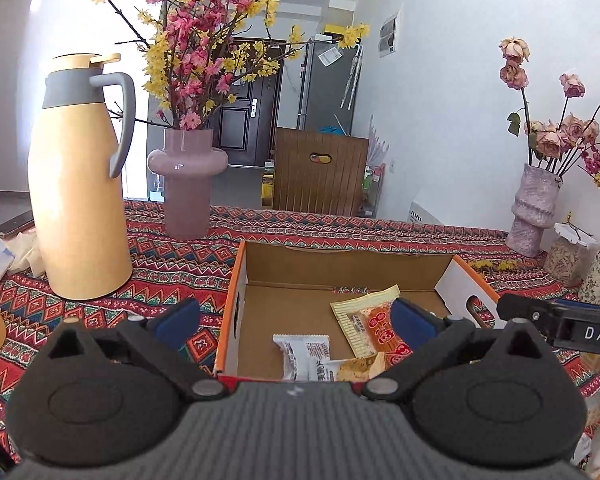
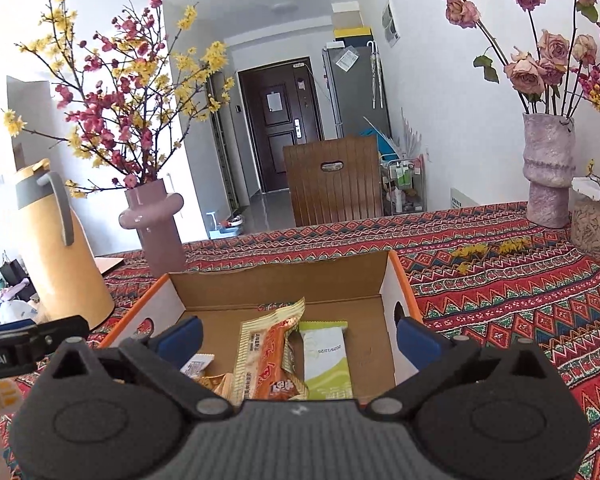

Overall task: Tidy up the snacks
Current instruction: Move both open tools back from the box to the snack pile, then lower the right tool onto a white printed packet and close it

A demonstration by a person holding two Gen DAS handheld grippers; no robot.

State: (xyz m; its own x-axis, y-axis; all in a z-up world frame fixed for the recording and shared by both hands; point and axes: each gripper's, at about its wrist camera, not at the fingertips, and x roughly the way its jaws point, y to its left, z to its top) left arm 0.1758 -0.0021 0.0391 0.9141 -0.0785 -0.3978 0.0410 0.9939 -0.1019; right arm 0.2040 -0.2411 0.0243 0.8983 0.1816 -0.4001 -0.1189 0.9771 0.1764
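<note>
An open cardboard box with orange rims (image 1: 340,268) (image 2: 284,284) sits on the patterned tablecloth. Inside lie an orange-and-yellow snack packet (image 1: 374,324) (image 2: 270,356), a white packet (image 1: 302,354) (image 2: 196,366), a small orange packet (image 1: 360,368) (image 2: 216,384), and a green-and-white packet (image 2: 326,360). My left gripper (image 1: 296,318) is open and empty, hovering over the box's near edge. My right gripper (image 2: 298,338) is open and empty above the box, with the green packet between its fingers' line of sight. Each gripper's body shows at the other view's edge.
A yellow thermos jug (image 1: 80,184) (image 2: 56,248) and a pink vase with blossom branches (image 1: 186,184) (image 2: 156,224) stand left of the box. A purple vase of roses (image 1: 534,208) (image 2: 548,172) and a jar (image 2: 596,220) stand right. A wooden chair (image 1: 320,172) is behind the table.
</note>
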